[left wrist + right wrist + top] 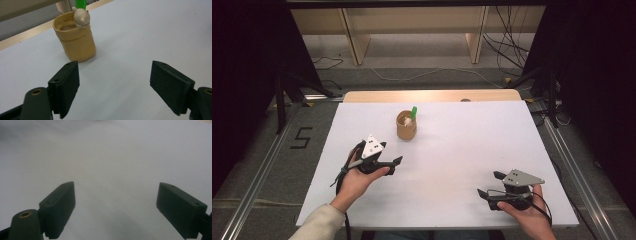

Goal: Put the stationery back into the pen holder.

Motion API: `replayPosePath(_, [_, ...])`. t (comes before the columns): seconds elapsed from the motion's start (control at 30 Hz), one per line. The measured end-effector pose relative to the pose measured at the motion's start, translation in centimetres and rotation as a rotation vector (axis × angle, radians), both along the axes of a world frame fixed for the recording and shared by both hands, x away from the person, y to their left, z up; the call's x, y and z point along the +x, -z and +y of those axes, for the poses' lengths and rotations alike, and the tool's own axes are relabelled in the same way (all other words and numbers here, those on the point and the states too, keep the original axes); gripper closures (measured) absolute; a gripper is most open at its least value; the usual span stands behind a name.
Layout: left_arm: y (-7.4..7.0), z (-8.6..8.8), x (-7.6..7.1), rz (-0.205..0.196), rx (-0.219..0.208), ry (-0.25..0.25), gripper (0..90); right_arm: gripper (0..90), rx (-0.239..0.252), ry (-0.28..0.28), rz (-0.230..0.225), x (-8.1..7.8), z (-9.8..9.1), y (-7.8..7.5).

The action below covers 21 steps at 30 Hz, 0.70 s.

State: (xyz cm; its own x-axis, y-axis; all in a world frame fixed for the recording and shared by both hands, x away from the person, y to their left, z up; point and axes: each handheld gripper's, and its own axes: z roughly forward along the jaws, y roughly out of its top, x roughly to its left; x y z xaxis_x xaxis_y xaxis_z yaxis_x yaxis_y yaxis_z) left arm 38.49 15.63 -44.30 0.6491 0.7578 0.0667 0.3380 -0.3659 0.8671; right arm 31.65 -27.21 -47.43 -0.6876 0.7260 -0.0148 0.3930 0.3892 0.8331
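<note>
My left gripper (115,87): jaws spread wide, nothing between them. Tan cup (75,37) stands upright just ahead of its left jaw, apart from it, 1 green stick (80,3) inside. My right gripper (116,211): jaws also wide apart over bare white table (112,157), cup well off.

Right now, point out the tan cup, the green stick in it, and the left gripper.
tan cup (79,46), left gripper view, on its front wall.
green stick (414,111), high view, on the part above the rim.
left gripper (113,87), left gripper view, midway between its open jaws.
</note>
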Motion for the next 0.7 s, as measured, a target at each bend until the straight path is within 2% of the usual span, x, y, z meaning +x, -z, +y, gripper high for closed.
replayPosePath(0.33, [1.3,0.6,-1.9,0.022,0.014,0.021,23.6,16.4,-0.001,-0.001,0.002,-0.1,0.0,0.0])
replayPosePath(0.7, [2.5,1.7,-4.0,0.038,0.014,0.016,23.7,16.5,0.002,-0.002,0.004,-0.1,0.1,0.0])
